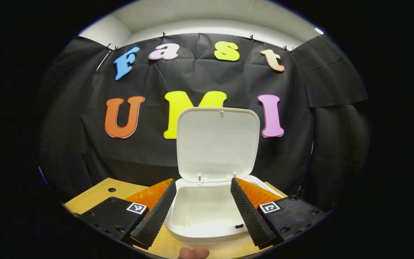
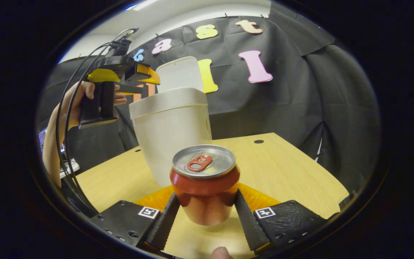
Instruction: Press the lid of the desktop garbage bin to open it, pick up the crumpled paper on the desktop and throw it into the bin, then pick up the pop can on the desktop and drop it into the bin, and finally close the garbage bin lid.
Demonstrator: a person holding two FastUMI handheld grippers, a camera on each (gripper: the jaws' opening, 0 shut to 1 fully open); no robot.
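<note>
While the pop can [image 2: 205, 183] stands upright between the right claw [image 2: 205, 216]'s two fingers, both fingers appear to press its lower sides, and its base seems just clear of the bench [image 2: 286, 169], though that is hard to tell. No writing can be read on the can; a red tab lies on its silvery top. Just behind it stands the garbage bin [image 2: 171, 133], its lid [image 2: 180, 73] swung upright, with bare bench to the right out to the far edge. In the left gripper view the left claw [image 1: 203, 216] hangs wide open over the bin's open mouth [image 1: 203, 212], holding nothing. In the right gripper view that same claw, held by a hand [image 2: 81, 97], hovers beside the bin's rim with its cables trailing down at the left.
</note>
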